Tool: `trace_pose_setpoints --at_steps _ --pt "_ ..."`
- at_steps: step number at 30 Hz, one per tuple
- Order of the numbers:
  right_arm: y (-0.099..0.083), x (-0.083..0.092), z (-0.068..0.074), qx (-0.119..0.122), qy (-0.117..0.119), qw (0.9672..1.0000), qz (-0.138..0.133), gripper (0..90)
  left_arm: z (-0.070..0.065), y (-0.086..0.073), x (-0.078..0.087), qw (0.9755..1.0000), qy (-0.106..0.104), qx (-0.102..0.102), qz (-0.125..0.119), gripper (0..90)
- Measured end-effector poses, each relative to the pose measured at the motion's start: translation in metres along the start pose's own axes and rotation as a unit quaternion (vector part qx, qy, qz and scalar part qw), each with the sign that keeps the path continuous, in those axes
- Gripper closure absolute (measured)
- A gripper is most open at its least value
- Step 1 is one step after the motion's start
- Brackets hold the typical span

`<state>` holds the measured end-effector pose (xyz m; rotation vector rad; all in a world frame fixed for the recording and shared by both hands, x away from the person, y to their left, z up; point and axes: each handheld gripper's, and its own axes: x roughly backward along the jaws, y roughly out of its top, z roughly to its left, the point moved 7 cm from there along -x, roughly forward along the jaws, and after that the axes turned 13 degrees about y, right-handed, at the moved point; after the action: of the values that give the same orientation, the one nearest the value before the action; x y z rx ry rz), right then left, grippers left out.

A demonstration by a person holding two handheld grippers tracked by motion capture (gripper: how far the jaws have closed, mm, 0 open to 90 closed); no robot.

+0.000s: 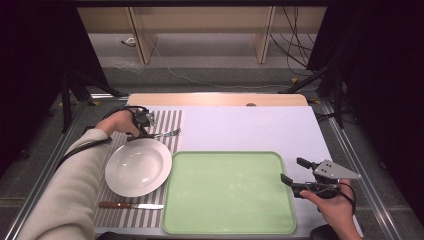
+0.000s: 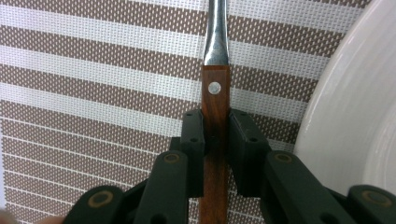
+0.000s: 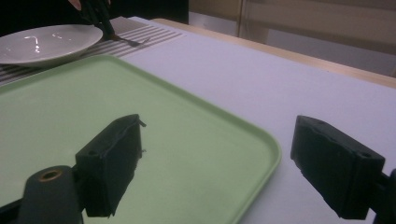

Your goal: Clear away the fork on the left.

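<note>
While a person sits at a white table (image 1: 250, 127), a wooden-handled knife (image 1: 131, 205) lies at the lower left of the high view, on the near end of a brown-and-white striped placemat (image 1: 117, 216), its blade pointing right toward a pale green tray (image 1: 227, 192). At the lower right, the right hand (image 1: 336, 207) holds the right tongs (image 1: 295, 171) just above the tray's right rim. Its black jaws stand wide apart with nothing between them, one over the green surface and the other over the white tabletop beside it.

Farther up on the left, a white plate (image 1: 138, 166) rests on the placemat, its right edge just beside the tray's upper left corner. Just beyond the plate lies the fork (image 1: 167, 133), on the far part of the placemat with its tines pointing right.

The left hand (image 1: 116, 122), in a cream sleeve (image 1: 70, 190), sets the left tongs (image 1: 142, 125) down on the fork's handle end. In the left gripper view the narrow jaws clasp the wooden, riveted handle from both sides, the pads against the wood. The steel neck runs toward the top of that frame, and the plate's rim curves along the right.
</note>
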<state>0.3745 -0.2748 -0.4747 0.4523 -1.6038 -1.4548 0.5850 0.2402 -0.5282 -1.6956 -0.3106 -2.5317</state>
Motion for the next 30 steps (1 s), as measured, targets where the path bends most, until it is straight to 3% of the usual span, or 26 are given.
trace_pose_setpoints --at_steps 16,21,30 --pt "0.0 0.0 0.0 0.0 0.0 1.0 0.0 17.5 0.001 0.001 0.002 0.9999 0.009 0.014 0.0 76.6" --pt "0.0 0.0 0.0 0.0 -0.001 1.0 0.0 17.5 0.004 0.002 0.006 0.9998 0.016 0.009 0.0 76.5" --pt "0.0 0.0 0.0 0.0 -0.001 1.0 0.0 17.5 0.009 0.003 0.015 0.999 0.033 0.029 0.001 76.5"
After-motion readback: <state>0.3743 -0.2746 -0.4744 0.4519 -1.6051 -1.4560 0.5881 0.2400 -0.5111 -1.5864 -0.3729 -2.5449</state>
